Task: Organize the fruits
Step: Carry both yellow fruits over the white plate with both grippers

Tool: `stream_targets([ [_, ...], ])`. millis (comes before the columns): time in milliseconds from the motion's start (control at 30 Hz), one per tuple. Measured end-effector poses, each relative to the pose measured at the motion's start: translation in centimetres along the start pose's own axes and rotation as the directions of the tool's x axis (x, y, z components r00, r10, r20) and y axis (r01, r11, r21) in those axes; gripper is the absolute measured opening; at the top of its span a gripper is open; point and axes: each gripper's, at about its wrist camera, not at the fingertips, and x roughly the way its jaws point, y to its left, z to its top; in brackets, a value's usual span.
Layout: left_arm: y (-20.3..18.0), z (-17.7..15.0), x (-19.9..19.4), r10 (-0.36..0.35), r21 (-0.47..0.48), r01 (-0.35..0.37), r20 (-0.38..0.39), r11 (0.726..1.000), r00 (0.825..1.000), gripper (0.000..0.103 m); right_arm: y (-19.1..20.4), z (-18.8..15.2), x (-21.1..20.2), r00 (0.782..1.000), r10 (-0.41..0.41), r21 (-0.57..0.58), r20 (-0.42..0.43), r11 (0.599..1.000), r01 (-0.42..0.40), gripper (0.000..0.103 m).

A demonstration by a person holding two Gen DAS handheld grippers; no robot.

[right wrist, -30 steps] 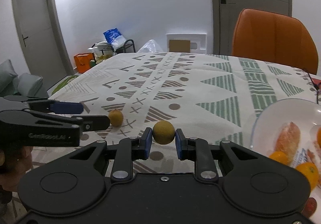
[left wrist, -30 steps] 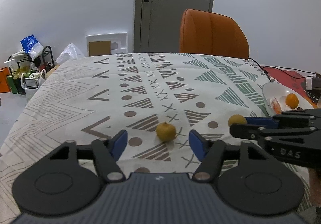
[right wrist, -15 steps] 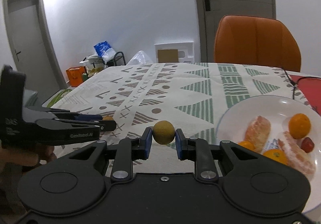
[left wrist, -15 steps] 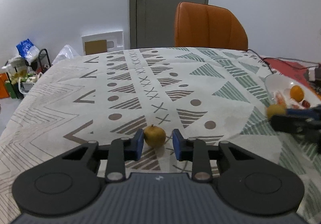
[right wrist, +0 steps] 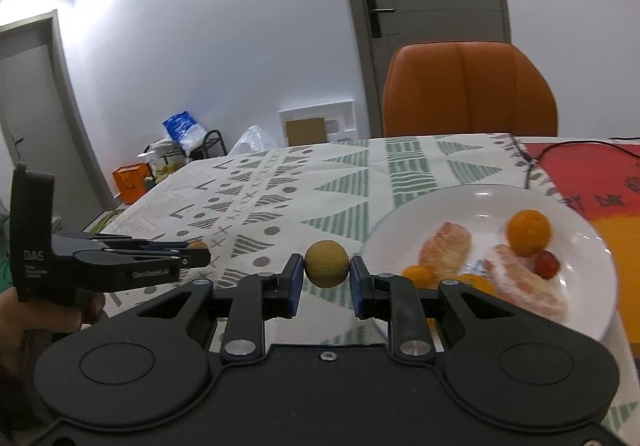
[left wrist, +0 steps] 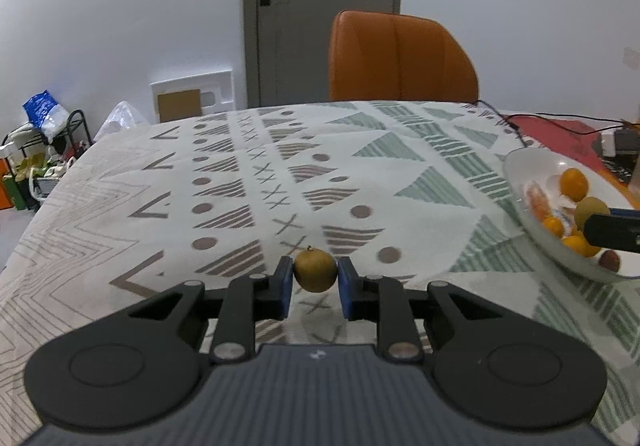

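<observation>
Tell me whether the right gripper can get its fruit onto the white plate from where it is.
Probably yes. The right gripper grips a small brown fruit beside the white plate, nothing lies between them, and bare plate shows behind the fruit pieces.

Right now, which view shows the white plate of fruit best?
The right wrist view: the white plate shows almost whole, with its fruit laid out. In the left wrist view the plate is squeezed at the right edge, partly cut off and crossed by the right tool.

Matt woven tablecloth, glossy white plate, smooth orange leather-look chair
</observation>
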Motion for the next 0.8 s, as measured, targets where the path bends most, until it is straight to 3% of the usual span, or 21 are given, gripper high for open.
stream_targets([
  [800,-7.3,2.2,-2.0,-0.144,0.079,0.138,0.073,0.987,0.987,0.022,-5.8,-1.6,-3.5,0.991,-0.128,0.091,0.037,0.988,0.124,0.023],
])
